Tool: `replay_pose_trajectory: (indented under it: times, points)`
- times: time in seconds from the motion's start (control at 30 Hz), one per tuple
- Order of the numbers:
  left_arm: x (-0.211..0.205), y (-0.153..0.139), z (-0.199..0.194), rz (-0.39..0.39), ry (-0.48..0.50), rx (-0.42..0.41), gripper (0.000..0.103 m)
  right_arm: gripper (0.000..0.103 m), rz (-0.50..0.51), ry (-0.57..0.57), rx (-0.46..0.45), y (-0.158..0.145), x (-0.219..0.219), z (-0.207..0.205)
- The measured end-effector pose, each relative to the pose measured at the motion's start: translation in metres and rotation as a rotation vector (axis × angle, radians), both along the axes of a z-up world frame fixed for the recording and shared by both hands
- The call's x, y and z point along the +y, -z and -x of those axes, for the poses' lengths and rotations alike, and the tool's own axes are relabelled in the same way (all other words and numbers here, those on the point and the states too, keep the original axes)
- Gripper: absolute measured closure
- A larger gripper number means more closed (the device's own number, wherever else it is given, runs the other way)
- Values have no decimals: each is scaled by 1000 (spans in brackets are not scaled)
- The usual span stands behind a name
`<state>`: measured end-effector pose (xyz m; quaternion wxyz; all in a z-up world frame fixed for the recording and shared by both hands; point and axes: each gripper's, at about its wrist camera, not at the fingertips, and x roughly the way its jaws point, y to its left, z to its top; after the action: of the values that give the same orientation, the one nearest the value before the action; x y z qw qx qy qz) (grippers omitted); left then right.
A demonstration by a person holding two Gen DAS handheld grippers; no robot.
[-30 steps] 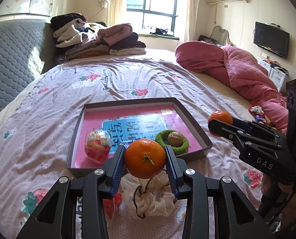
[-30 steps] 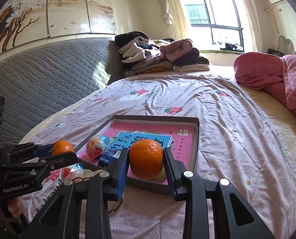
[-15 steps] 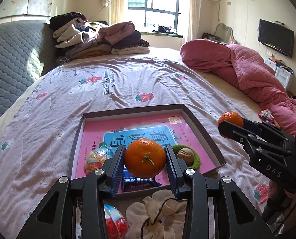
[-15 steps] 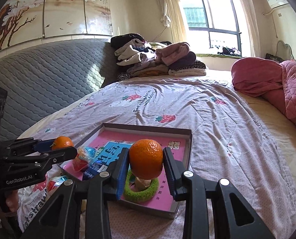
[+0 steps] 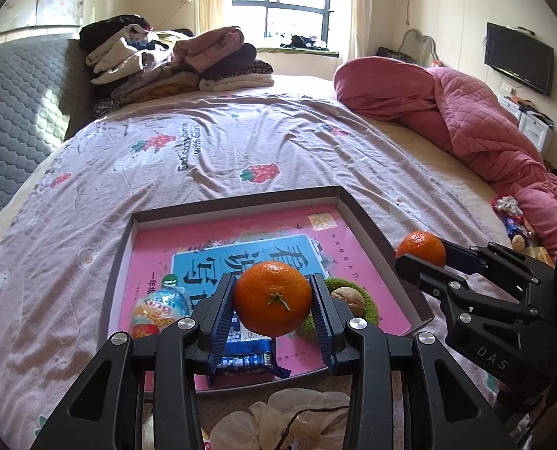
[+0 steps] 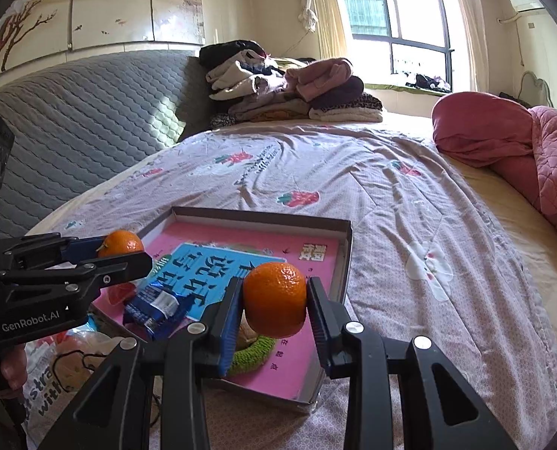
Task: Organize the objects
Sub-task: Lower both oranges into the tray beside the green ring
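The bedsheet (image 5: pixel 211 150) read "Eat strawberries with bears". On it lay a tray (image 5: pixel 368 221). Above the tray, the "GenRobot.AI" left gripper (image 5: pixel 273 302) clamped one orange (image 5: pixel 273 303); the "DAS" right gripper (image 6: pixel 274 300) clamped another orange (image 6: pixel 275 299).
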<state>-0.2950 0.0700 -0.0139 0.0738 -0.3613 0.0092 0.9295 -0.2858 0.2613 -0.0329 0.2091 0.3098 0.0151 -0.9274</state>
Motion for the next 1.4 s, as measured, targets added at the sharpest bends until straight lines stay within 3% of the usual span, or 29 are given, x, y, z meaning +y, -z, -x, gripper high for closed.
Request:
replay_pose_trajectory:
  times: [0.47, 1.4]
  points:
    - [24, 22, 17, 35, 39, -58, 63, 68, -95, -8, -94, 30, -7, 8]
    - [35, 57, 27, 85, 69, -173, 62, 68, -146, -26, -131, 43, -15, 9]
